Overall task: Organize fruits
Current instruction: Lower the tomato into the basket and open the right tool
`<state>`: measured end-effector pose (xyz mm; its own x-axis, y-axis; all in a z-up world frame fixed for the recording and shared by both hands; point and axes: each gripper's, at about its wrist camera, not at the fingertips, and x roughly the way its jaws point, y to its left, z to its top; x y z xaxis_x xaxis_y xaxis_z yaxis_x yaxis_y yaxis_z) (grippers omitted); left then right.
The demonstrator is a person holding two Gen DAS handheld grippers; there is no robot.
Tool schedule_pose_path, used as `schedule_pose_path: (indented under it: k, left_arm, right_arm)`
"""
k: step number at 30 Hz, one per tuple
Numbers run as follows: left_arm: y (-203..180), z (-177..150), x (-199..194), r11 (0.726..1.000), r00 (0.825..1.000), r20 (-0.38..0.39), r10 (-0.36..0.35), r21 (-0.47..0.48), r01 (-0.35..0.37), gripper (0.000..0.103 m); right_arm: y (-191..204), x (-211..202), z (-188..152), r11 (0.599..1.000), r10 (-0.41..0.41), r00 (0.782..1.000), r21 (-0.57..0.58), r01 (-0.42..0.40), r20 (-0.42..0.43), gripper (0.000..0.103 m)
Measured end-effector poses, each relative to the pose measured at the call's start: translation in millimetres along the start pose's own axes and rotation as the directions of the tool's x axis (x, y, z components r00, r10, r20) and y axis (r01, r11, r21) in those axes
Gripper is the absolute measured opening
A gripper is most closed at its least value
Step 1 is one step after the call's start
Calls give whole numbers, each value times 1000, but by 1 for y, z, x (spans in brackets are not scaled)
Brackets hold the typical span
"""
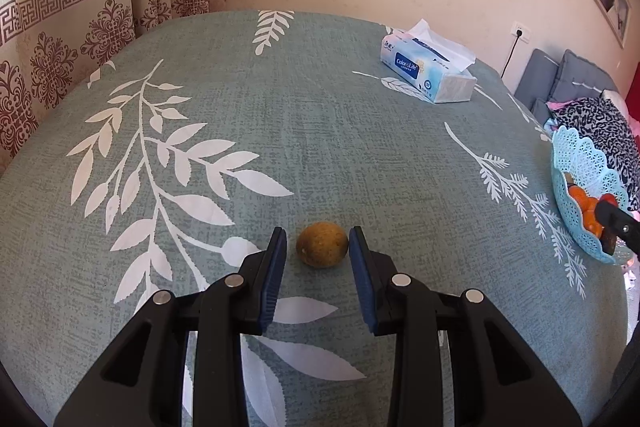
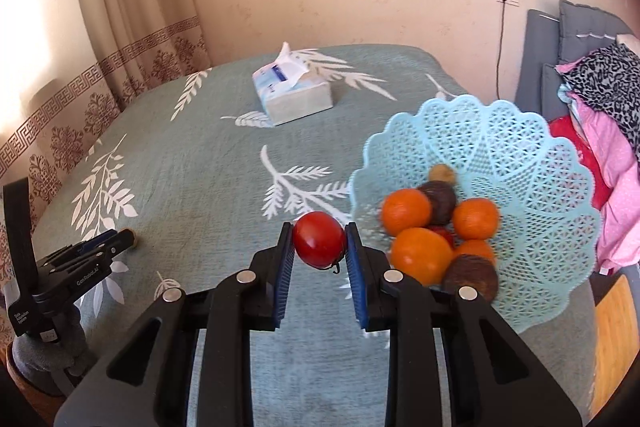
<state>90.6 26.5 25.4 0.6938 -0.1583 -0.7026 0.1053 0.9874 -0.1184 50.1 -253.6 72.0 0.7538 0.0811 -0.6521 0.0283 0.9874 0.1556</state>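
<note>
A small brown fruit (image 1: pixel 322 245) lies on the green leaf-print tablecloth (image 1: pixel 320 131). It sits right at the tips of my left gripper (image 1: pixel 318 231), which is open by a narrow gap. Its right pad is close against the fruit and a slit shows at the left pad. In the right wrist view my right gripper (image 2: pixel 320 235) is shut on a red tomato (image 2: pixel 319 239), held above the cloth just left of the light blue lattice basket (image 2: pixel 520 131). The basket holds several oranges (image 2: pixel 406 209) and dark round fruits (image 2: pixel 438 201). The left gripper (image 2: pixel 120 239) shows at the far left.
A tissue box (image 1: pixel 428 71) stands toward the far side of the table, left of the basket (image 1: pixel 580 163). Patterned curtains hang behind and to the left. Grey cushions and piled clothes (image 2: pixel 608 115) lie to the right beyond the table edge.
</note>
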Motion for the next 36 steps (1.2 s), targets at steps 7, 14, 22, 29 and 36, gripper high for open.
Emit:
schedule_pose_path:
  k: [7, 14, 22, 29, 36]
  left_arm:
    - [-7, 0, -4, 1000, 1000, 9, 7, 17, -7, 33]
    - [-20, 1, -11, 999, 1000, 22, 0, 45, -1, 33]
    - [-34, 0, -17, 998, 1000, 21, -15, 62, 13, 33]
    - [-50, 1, -23, 996, 999, 25, -28, 84, 25, 33]
    - [-66, 2, -26, 993, 999, 25, -48, 109, 45, 33]
  right_arm:
    - [-47, -18, -2, 993, -72, 997, 97, 69, 33, 26]
    - [-75, -24, -9, 981, -132, 990, 146, 124, 41, 26]
    - [-91, -30, -15, 977, -123, 991, 179, 113, 51, 48]
    - [-84, -21, -21, 988, -90, 996, 127, 88, 14, 48]
    - [-92, -17, -22, 984, -141, 990, 106, 141, -1, 52]
